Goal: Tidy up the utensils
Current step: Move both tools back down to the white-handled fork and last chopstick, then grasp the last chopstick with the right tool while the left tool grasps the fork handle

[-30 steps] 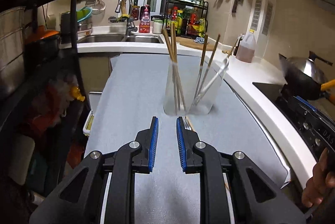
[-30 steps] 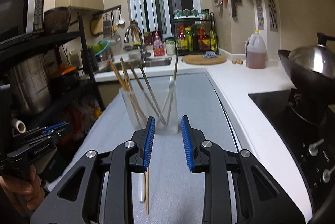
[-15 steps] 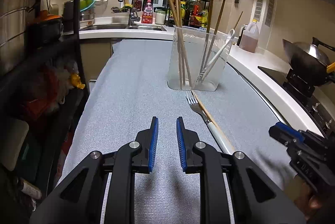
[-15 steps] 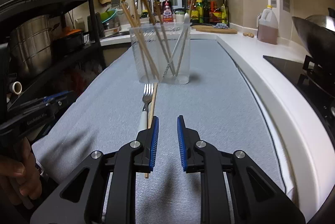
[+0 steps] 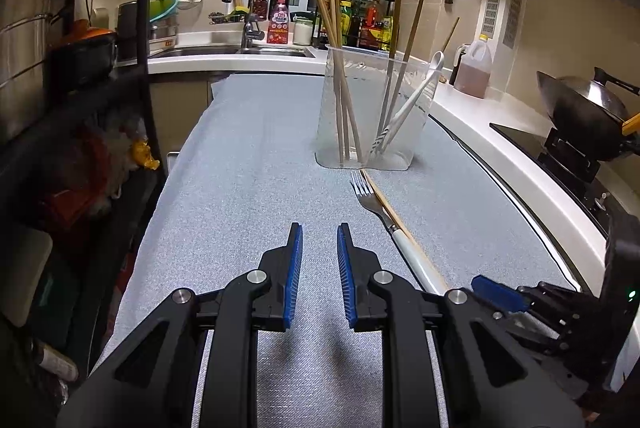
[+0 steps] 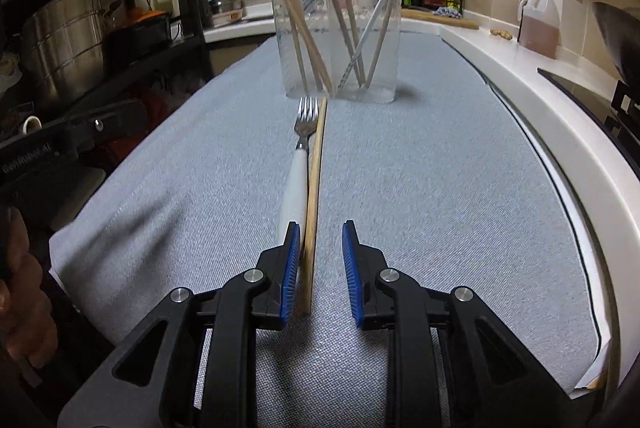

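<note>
A clear plastic holder stands on the grey mat and holds several wooden chopsticks and a white utensil. In front of it lie a white-handled fork and a single wooden chopstick, side by side. My right gripper is open and low over the mat, with the chopstick's near end between its jaws, close to the left pad. The fork handle lies just left of that pad. My left gripper is open and empty, left of the fork.
The grey mat covers the counter. A white counter edge and a stove with a wok lie to the right. A black shelf rack with pots stands on the left. A sink is behind.
Both grippers have dropped low and pulled back from the holder. My right gripper has moved in over the chopstick's near end, and its jaws have opened a little.
</note>
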Demonstrator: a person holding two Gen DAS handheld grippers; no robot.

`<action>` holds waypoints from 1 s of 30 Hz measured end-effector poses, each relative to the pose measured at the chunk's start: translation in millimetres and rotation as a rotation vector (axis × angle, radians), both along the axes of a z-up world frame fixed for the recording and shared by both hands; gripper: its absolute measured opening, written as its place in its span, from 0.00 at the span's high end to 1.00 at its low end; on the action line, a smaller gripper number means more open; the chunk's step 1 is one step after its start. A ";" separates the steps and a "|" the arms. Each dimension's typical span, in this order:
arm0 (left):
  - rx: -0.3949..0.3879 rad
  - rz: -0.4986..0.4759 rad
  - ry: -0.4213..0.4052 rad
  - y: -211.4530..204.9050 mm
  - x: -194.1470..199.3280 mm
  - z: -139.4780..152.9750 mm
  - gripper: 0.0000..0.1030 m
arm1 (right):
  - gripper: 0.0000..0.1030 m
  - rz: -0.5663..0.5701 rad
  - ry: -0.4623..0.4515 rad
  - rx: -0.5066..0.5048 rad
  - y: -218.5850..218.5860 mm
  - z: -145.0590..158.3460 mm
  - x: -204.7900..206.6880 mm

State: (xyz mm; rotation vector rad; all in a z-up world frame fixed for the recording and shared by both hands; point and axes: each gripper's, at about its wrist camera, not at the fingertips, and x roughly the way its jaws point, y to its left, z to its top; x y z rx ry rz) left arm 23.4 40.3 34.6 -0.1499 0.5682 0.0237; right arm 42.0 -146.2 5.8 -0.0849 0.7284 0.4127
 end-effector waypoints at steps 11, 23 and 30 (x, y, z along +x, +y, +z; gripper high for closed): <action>-0.011 -0.037 0.033 -16.5 9.2 -9.7 0.82 | 0.95 -0.036 0.011 -0.009 -12.8 -2.8 -0.9; -0.046 -0.080 0.122 -72.1 35.8 -39.8 0.71 | 0.95 -0.141 -0.032 0.020 -55.9 -3.0 1.6; 0.020 -0.066 0.159 -92.5 41.2 -46.2 0.65 | 0.95 -0.158 -0.025 0.029 -58.9 -8.5 4.2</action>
